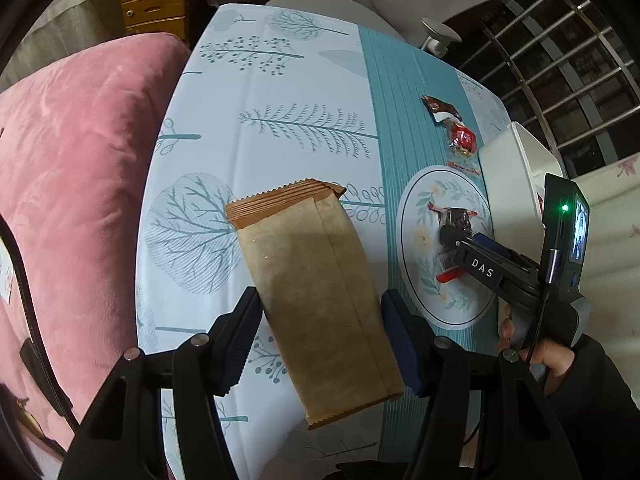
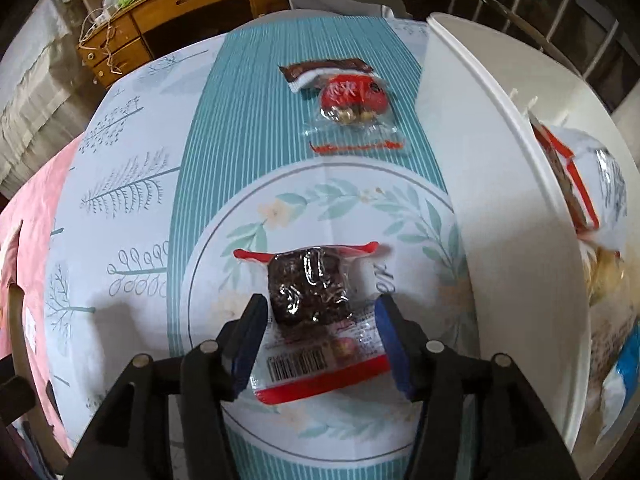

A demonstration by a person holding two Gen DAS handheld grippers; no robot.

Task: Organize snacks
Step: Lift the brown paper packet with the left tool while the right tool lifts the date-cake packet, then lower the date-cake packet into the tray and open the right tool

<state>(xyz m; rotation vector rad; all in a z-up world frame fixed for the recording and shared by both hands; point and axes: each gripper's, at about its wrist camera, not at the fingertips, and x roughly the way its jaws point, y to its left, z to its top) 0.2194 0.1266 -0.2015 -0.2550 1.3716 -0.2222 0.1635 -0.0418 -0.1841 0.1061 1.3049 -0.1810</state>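
Nearest to the left camera, the left gripper point(image 1: 320, 340) is holding a brown paper packet point(image 1: 316, 304) between its pads, above the tablecloth point(image 1: 280, 92). The right gripper point(image 2: 320, 344) is standing half open around a dark snack packet point(image 2: 310, 300), and the pads seem not to be pressing it; this packet is lying on the round printed motif point(image 2: 344, 200). A white bin point(image 2: 500, 160) with snacks already inside is waiting at three o'clock, and two more packets point(image 2: 348, 100) are lying at twelve o'clock. I judge the collecting is in progress; next, the right jaws need closing before lifting toward the bin.
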